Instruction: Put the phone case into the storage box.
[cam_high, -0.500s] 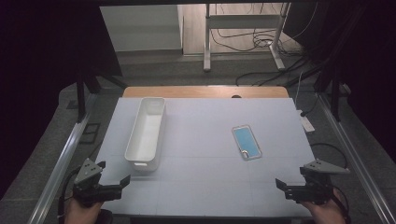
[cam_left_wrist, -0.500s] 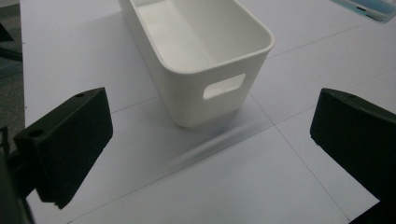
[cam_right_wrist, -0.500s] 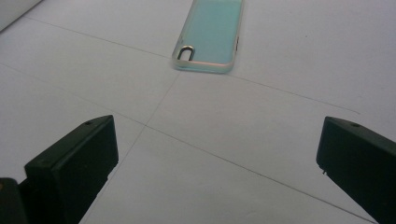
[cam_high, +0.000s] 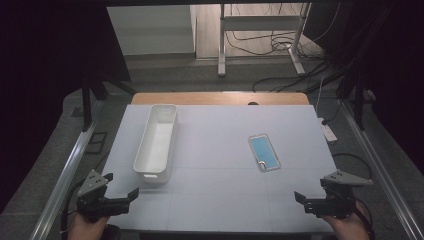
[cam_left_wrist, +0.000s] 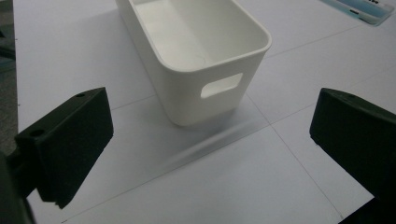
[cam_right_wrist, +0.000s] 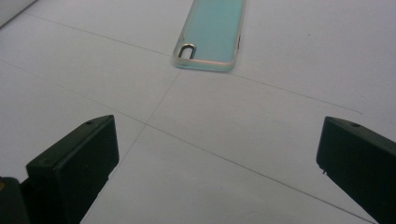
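Observation:
A long white plastic bin (cam_high: 156, 142) with handle slots stands on the left half of the white table (cam_high: 220, 200); in the left gripper view its near end (cam_left_wrist: 205, 79) lies just ahead of the jaws, and it looks empty. A blue phone case (cam_high: 264, 152) lies flat right of centre, and in the right gripper view the phone case (cam_right_wrist: 212, 32) is a short way beyond the jaws. My left gripper (cam_high: 121, 184) hovers at the near left corner, open and holding nothing. My right gripper (cam_high: 312, 189) hovers at the near right, also open and holding nothing.
A wooden strip (cam_high: 220, 98) borders the table's far edge. Metal rails (cam_high: 65, 175) run along both sides. Cables and a metal stand (cam_high: 260, 45) sit on the floor beyond. A small white object (cam_high: 328, 132) lies off the right edge.

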